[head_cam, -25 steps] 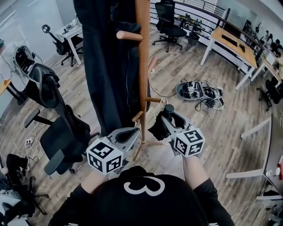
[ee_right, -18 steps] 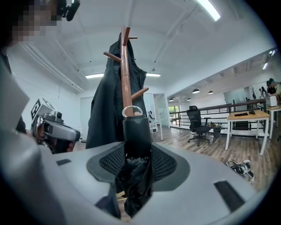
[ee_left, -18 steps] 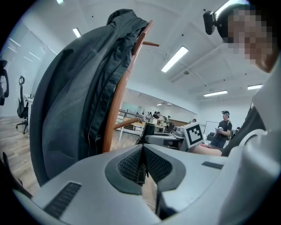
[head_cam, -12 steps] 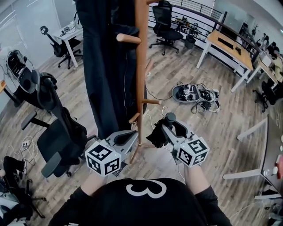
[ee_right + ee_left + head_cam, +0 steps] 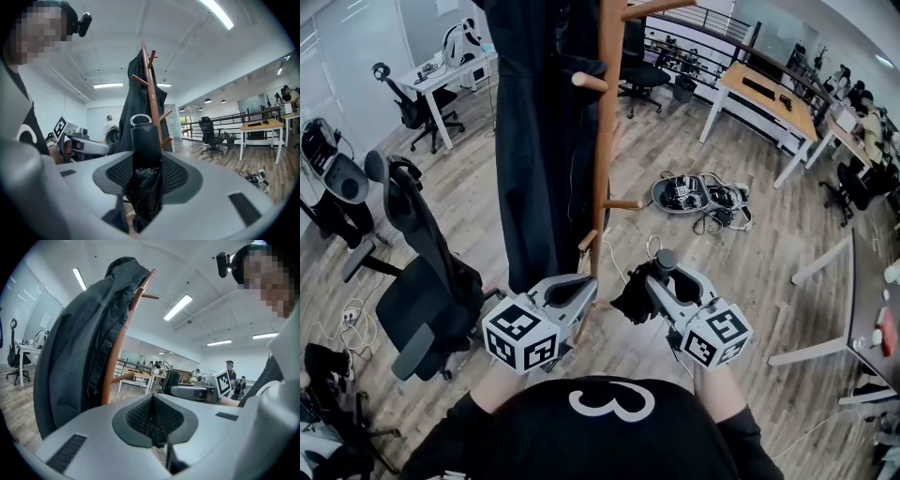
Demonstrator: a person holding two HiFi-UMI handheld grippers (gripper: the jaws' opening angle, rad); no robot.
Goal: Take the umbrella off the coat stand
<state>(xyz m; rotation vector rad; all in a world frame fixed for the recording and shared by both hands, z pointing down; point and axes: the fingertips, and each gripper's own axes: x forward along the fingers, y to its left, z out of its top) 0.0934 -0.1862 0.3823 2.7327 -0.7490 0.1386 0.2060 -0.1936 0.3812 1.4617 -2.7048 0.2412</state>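
The wooden coat stand [image 5: 606, 141] rises straight ahead with a dark coat [image 5: 539, 141] draped on its left side. My right gripper [image 5: 661, 278] is shut on a folded black umbrella [image 5: 635, 295], held just right of the pole and clear of the lower peg [image 5: 623, 203]. In the right gripper view the umbrella's black handle [image 5: 145, 140] with its metal ring [image 5: 139, 119] stands between the pads, the stand [image 5: 151, 89] behind it. My left gripper [image 5: 581, 292] is shut and holds nothing, close to the pole's base. The left gripper view shows the coat [image 5: 79, 357] and the pole [image 5: 119, 348].
A black office chair [image 5: 422, 272] stands close on the left. A heap of cables and gear [image 5: 703, 197] lies on the wooden floor to the right of the stand. Desks [image 5: 759, 89] line the back, and a table edge [image 5: 867, 309] runs along the right.
The right gripper has drawn the umbrella down and away from the stand's lower peg, toward me. The left gripper has stayed near the pole's base.
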